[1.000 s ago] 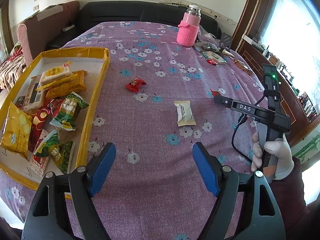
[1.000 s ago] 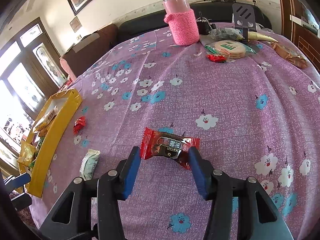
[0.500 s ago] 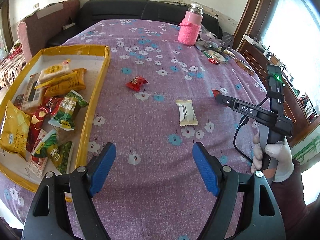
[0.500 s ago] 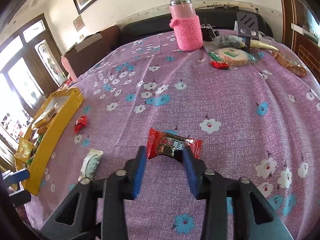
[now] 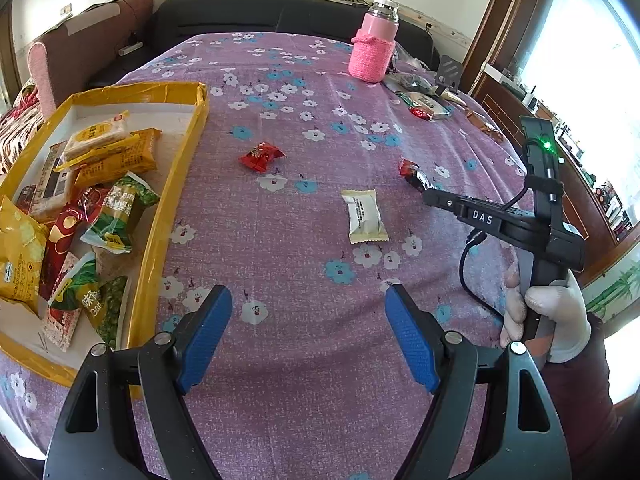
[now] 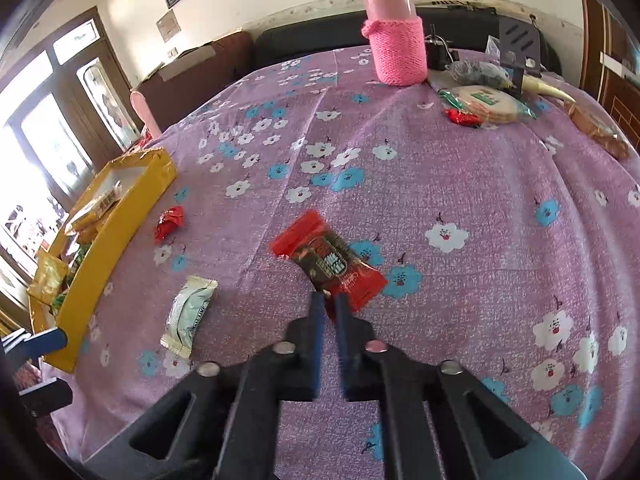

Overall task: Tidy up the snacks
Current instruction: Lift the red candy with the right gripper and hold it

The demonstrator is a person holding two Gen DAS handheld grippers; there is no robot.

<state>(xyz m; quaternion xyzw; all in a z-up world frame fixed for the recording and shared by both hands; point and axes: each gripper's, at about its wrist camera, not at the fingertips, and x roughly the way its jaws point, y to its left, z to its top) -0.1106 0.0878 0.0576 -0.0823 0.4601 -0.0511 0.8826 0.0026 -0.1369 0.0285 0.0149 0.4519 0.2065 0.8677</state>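
My right gripper (image 6: 328, 300) is shut on a red and dark snack bar (image 6: 328, 256), pinching its near edge; the bar tilts above the purple flowered cloth. It also shows in the left wrist view (image 5: 412, 172) at the tip of the right gripper (image 5: 426, 192). My left gripper (image 5: 308, 320) is open and empty above the cloth. A white wrapped snack (image 5: 363, 216) and a small red candy (image 5: 261, 156) lie on the cloth. A yellow tray (image 5: 176, 184) on the left holds several snack packets.
A pink flask in a knitted sleeve (image 5: 374, 54) stands at the far side. A wrapped round biscuit pack (image 6: 486, 102), a red candy (image 6: 462, 117) and other clutter lie at the far right. A sofa runs behind the table.
My right gripper has closed on the red snack bar and the bar has turned and tilted in its grip. My left gripper stays open and has drifted slightly.
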